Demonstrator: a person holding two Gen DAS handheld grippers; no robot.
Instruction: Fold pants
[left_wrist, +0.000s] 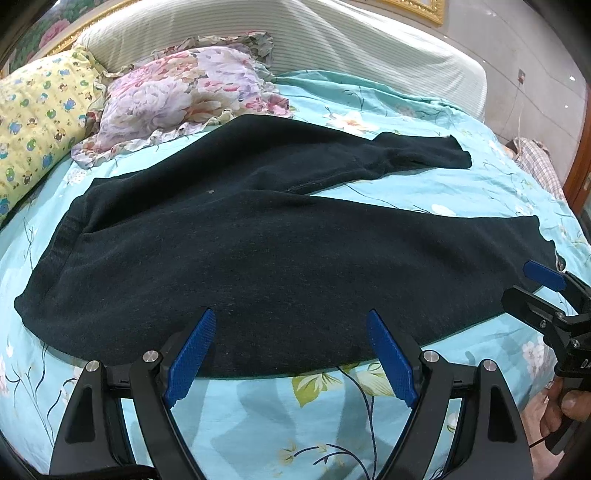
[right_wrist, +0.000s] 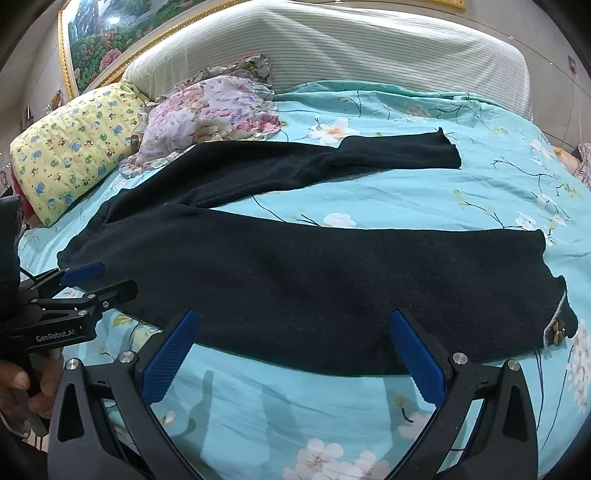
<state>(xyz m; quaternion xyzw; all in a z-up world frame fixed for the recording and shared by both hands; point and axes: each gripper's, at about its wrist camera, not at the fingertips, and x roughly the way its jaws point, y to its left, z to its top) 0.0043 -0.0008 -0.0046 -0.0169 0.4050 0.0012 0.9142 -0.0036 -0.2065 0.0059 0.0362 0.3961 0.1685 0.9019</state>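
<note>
My black pants (left_wrist: 258, 240) lie spread flat on the bed (left_wrist: 258, 417), legs apart, unfolded. Both my left gripper (left_wrist: 286, 354) and right gripper (right_wrist: 295, 354) hover with fingers wide, holding nothing. Next I judge: pinch the near leg's edge.

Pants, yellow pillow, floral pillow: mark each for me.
pants (left_wrist: 258, 258), left wrist view, middle of the near leg
yellow pillow (right_wrist: 74, 155), right wrist view, its printed top face
floral pillow (left_wrist: 170, 96), left wrist view, centre of its top

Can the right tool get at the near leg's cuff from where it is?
Probably yes. The right tool is open at the near leg's edge, and the cuff lies flat on the bedspread just to its right, with nothing between.
</note>
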